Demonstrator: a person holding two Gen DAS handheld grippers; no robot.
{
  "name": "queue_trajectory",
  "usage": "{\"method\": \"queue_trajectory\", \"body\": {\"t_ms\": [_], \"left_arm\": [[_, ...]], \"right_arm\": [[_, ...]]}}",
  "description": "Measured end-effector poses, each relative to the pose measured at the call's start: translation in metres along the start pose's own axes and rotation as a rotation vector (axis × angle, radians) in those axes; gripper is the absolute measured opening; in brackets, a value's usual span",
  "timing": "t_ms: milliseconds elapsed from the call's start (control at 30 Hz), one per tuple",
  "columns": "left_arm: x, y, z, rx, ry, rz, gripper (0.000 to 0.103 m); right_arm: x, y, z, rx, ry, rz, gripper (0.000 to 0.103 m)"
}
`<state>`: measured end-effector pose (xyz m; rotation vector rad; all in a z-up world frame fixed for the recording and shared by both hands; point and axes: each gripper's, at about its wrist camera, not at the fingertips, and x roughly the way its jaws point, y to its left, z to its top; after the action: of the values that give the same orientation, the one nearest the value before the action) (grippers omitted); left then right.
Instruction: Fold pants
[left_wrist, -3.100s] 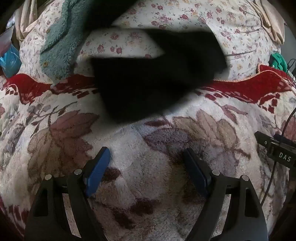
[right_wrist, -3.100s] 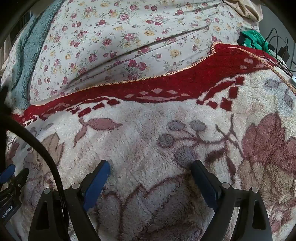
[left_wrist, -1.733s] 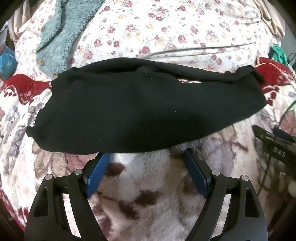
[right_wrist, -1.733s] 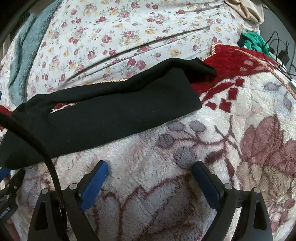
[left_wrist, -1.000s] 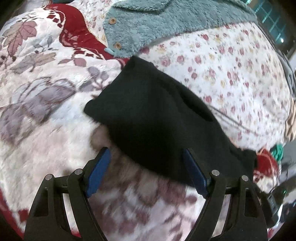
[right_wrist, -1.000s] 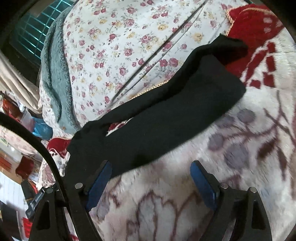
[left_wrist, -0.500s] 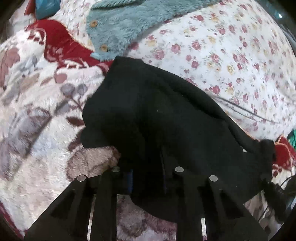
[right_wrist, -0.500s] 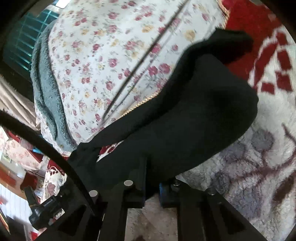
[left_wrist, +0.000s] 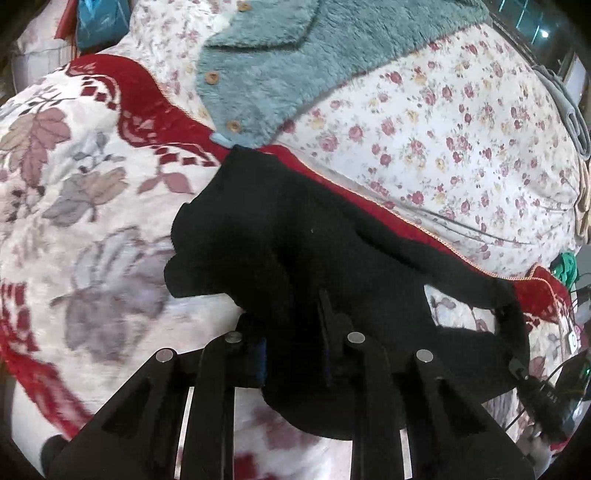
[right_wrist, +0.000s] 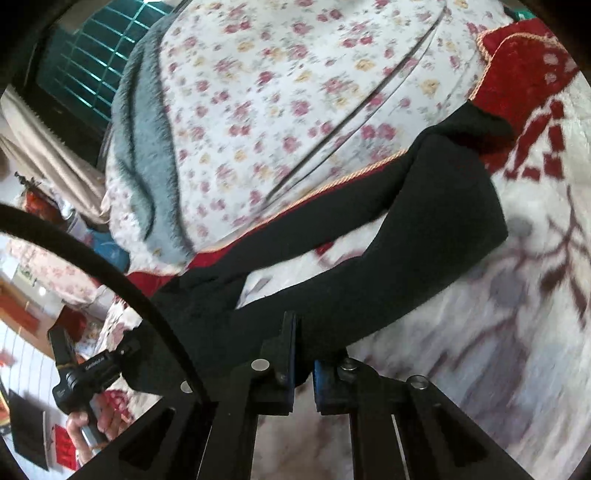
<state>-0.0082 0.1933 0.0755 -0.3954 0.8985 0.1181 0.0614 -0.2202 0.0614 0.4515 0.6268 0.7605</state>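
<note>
The black pants (left_wrist: 332, 251) are laid on a fleece blanket (left_wrist: 92, 206) on the bed; in the left wrist view the long axis runs from 11 o'clock to 4 o'clock. The fabric is matte, soft and creased. The left gripper (left_wrist: 295, 347) is closed, its jaws pinching one edge; the right gripper (right_wrist: 303, 354) pinches the edge at the other end. The pinched parts are hidden. Behind, a flowered quilt (left_wrist: 443, 122) and a fuzzy teal garment (left_wrist: 295, 62) with buttons are seen.
</note>
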Motion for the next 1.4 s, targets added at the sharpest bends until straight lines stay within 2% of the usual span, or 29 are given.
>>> {"method": "queue_trajectory", "body": {"t_ms": [267,400,500,600,667,800,833,867,933,1067,1100,1133,1167,1300,1400], "left_arm": [[-0.018,0.039,-0.019,-0.004,0.007,0.052,0.020],[-0.004,0.054,-0.034,-0.057,0.045,0.063,0.020],[0.002,0.053,-0.041,-0.054,0.033,0.080,0.021],[0.006,0.049,-0.044,-0.034,0.023,0.114,0.025],[0.008,0.050,-0.044,-0.027,0.032,0.118,0.033],[0.000,0.065,-0.042,-0.087,0.042,0.067,0.042],[-0.004,0.068,-0.042,-0.098,0.038,0.066,0.047],[-0.012,0.071,-0.042,-0.106,0.023,0.071,0.050],[-0.029,0.073,-0.043,-0.109,-0.025,0.111,0.050],[-0.068,0.063,-0.047,-0.056,-0.126,0.121,0.050],[-0.076,0.056,-0.047,-0.032,-0.142,0.110,0.052],[-0.081,0.049,-0.048,-0.009,-0.147,0.091,0.059],[-0.085,0.038,-0.049,0.017,-0.139,0.041,0.063],[-0.079,-0.015,-0.057,0.118,-0.060,-0.142,0.064],[-0.063,-0.069,-0.073,0.237,-0.010,-0.202,0.064]], "right_arm": [[0.001,0.038,-0.043,-0.058,0.058,0.080,0.007],[0.011,0.032,-0.056,-0.048,0.090,0.068,0.007],[0.023,0.016,-0.064,-0.012,0.128,0.033,0.007],[0.026,0.008,-0.068,0.013,0.127,0.047,0.007],[0.025,0.006,-0.065,0.037,0.141,0.050,0.007],[0.009,0.003,-0.058,0.073,0.142,0.023,0.010],[0.003,0.003,-0.055,0.063,0.130,-0.002,0.015],[-0.002,0.004,-0.053,0.048,0.117,-0.033,0.024],[-0.017,0.005,-0.048,0.011,0.092,-0.079,0.033],[-0.040,-0.004,-0.036,0.000,0.058,-0.117,0.034],[-0.046,-0.008,-0.031,0.007,0.047,-0.124,0.034],[-0.051,-0.013,-0.026,0.016,0.035,-0.135,0.034],[-0.055,-0.018,-0.021,0.028,0.020,-0.148,0.034],[-0.070,-0.060,0.004,0.152,-0.032,-0.156,0.035],[-0.064,-0.087,0.023,0.215,-0.027,-0.156,0.035]]}}
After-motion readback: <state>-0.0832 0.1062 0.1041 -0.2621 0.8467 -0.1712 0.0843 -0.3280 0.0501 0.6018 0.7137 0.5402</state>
